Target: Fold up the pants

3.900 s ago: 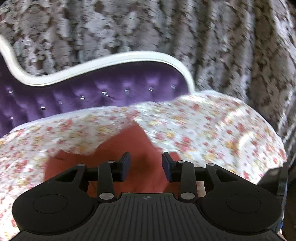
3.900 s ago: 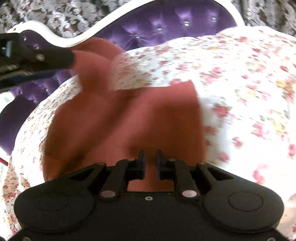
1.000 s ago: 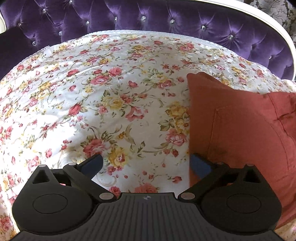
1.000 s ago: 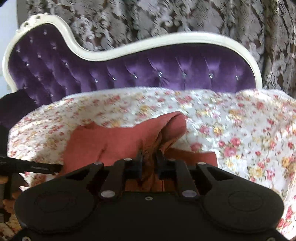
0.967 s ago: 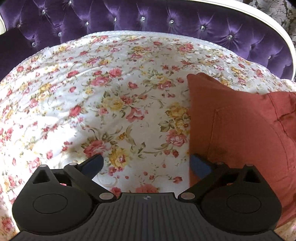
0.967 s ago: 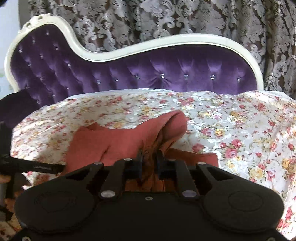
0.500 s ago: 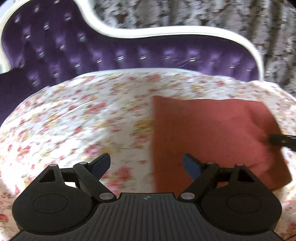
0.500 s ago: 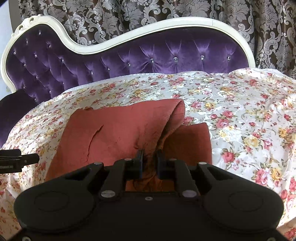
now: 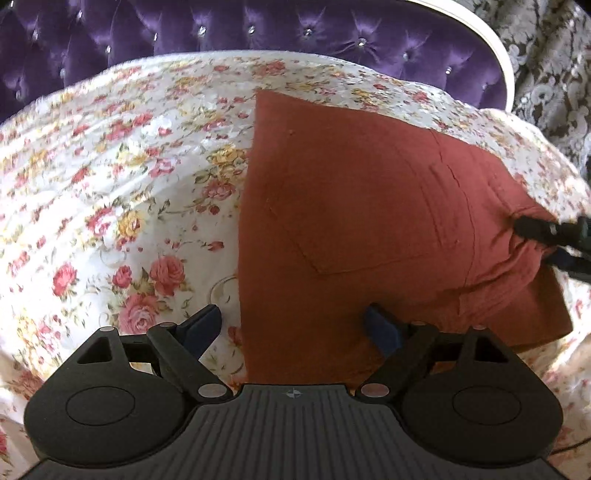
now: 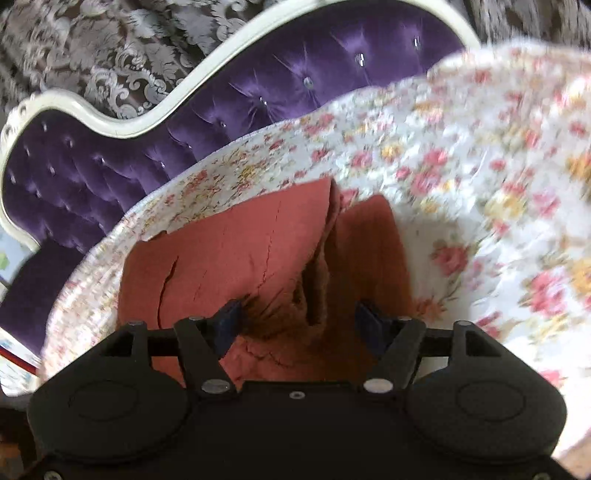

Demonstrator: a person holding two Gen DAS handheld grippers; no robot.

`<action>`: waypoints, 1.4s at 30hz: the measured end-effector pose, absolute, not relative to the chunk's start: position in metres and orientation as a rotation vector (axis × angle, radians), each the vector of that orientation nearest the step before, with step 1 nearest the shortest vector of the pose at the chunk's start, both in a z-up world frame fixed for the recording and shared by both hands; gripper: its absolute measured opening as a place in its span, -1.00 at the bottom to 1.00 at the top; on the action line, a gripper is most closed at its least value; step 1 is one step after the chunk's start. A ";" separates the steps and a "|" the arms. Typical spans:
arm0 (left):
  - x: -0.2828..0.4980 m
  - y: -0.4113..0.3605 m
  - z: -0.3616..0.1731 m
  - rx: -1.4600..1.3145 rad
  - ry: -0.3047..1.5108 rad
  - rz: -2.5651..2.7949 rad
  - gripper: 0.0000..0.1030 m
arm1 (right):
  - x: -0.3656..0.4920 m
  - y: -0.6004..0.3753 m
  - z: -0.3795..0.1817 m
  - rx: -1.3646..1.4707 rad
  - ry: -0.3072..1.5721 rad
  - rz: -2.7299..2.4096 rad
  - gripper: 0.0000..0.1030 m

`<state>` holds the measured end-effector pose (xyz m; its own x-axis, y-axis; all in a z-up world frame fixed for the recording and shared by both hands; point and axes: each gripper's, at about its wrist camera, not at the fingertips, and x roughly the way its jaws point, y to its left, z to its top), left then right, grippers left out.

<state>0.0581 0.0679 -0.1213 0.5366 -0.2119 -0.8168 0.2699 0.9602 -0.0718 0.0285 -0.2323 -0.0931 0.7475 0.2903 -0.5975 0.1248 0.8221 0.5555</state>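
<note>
The pants lie folded into a rust-red block on the flowered sheet in front of the purple headboard, covering the right-hand part of the sheet in the left wrist view.

The left claw stands wide open with nothing in it, straddling the pants' left edge. The right claw has just been opening; its jaws stand well apart, a bunched ridge of pants cloth lying loose between them without the pads pressing on it.

The risk, as I judge it, sits at that ridge on the side of the pants away from the left claw. The layers there are puckered and gaping rather than flat, so a pad could snag the top layer as the claw pulls away and drag the fold open. If left as it is, the hump may spring up.
</note>
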 end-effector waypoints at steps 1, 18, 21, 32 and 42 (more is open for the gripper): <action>0.057 0.065 -0.121 0.078 0.951 -0.282 0.68 | 0.034 -0.233 -0.094 0.634 0.731 0.124 0.35; 0.045 0.065 -0.073 0.100 0.776 -0.215 0.64 | -0.004 -0.223 -0.053 0.327 0.733 0.022 -0.45; 0.054 0.051 -0.080 0.129 0.798 -0.221 0.64 | 0.003 -0.222 -0.077 0.304 0.804 -0.005 -0.40; 0.069 0.049 -0.099 0.208 0.872 -0.202 0.66 | -0.012 -0.220 -0.030 0.156 0.632 -0.232 0.06; 0.135 0.033 -0.072 0.201 0.787 -0.174 0.66 | 0.042 -0.183 -0.068 0.117 0.720 -0.045 -0.16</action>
